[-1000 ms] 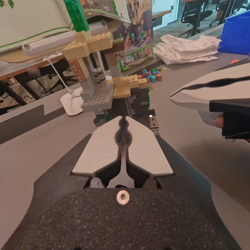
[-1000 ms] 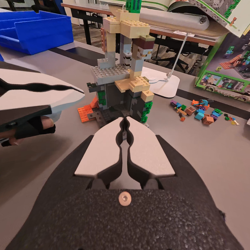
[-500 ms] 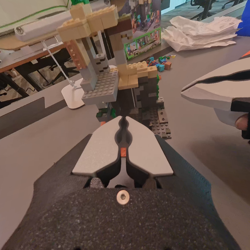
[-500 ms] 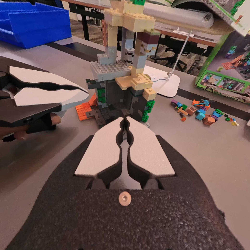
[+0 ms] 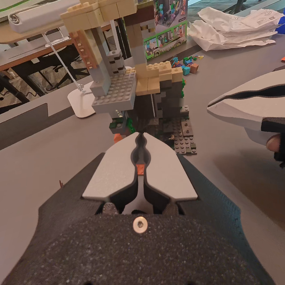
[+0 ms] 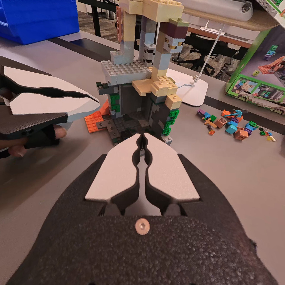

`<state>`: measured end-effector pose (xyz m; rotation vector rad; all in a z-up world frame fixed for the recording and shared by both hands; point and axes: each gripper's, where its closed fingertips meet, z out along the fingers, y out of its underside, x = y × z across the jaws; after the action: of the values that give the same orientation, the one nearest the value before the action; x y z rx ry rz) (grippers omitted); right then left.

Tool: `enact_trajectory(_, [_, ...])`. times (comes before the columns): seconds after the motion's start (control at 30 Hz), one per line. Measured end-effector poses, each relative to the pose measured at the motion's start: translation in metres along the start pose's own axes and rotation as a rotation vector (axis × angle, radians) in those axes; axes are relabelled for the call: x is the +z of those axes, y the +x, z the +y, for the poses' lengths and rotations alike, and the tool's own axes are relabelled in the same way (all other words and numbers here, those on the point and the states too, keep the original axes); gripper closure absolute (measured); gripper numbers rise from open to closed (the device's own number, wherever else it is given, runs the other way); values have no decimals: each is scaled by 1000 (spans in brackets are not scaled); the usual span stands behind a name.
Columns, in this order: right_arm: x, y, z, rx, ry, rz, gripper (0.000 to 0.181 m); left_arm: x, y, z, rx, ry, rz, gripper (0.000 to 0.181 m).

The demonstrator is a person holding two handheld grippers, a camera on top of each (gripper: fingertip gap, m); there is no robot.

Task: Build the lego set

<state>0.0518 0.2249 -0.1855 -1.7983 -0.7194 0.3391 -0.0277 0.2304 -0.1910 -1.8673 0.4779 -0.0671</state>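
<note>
The tall multi-coloured brick model, built of tan, grey and dark grey plastic bricks with green accents, stood upright on the grey surface, its long axis vertical. From the left hand-held gripper it lay at twelve o'clock, just beyond the fingertips. That gripper's two fingers were drawn together at the tips. A small orange studded piece showed in the narrow gap further back between them; whether it was gripped there or merely lay below on the surface could not be told.

From the right hand-held gripper the model likewise lay at twelve o'clock, its dark grey base plate just ahead of the tips. This gripper's fingers were also closed, tips all but meeting, with nothing seen held. In the right wrist view the left gripper came in from nine o'clock, its tips close to the flat orange studded plate at the model's foot.

A scatter of small loose coloured bricks lay at two o'clock of the right gripper, well apart from the model, and was nearer to the right gripper than to the left. The green-edged set box stood beyond them.

Judgement: both grippers were about equally near the model; the next piece would fall to the right one.
</note>
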Motion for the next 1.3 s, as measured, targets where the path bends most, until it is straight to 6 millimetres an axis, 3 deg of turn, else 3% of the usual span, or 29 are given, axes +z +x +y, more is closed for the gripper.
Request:
enact_trajectory(0.17, [-1,1,14,22,-61,-4,181,0,2,9,-6,-43,4,181])
enact_trajectory(0.4, [-18,-2,35,26,-148,-14,181,-13,17,26,2,-158,37,181])
enact_trajectory(0.73, [-46,-6,34,-42,-130,30,181,-43,25,32,59,-179,6,181])
enact_trajectory(1.3, [-47,-7,33,-37,-127,26,181,-47,26,33,67,-177,2,181])
